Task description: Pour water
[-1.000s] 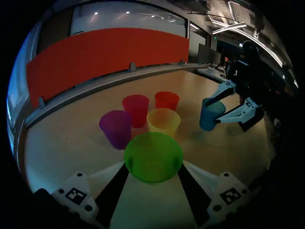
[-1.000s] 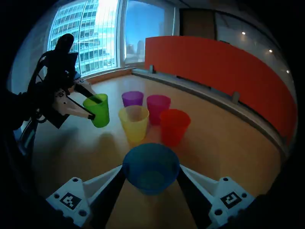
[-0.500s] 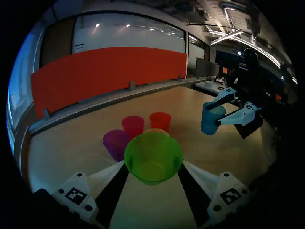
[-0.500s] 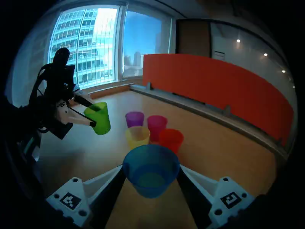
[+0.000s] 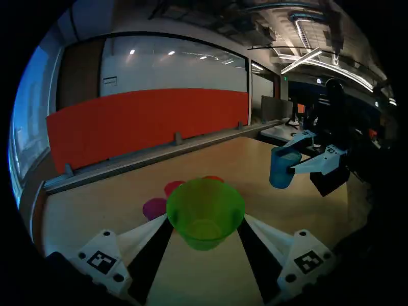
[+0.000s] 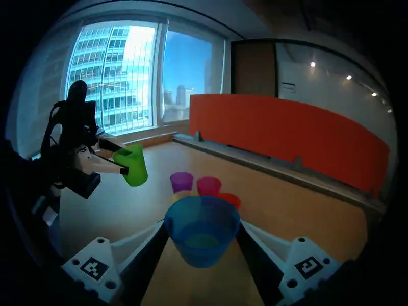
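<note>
Two cups are held above the table (image 6: 306, 204), one per gripper. My left gripper (image 5: 205, 224) clamps the green cup (image 5: 205, 204) between both fingers. My right gripper (image 6: 202, 235) clamps the blue cup (image 6: 202, 224) the same way. Each cup sits near upright, long axis vertical, mouth up, and the two are well apart. On the table a purple cup (image 6: 181, 181), a pink cup (image 6: 208, 185) and a red cup (image 6: 230, 199) stand grouped.

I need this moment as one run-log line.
left gripper: shut on green cup | right gripper: shut on blue cup | cups held above table | pour not started
</note>
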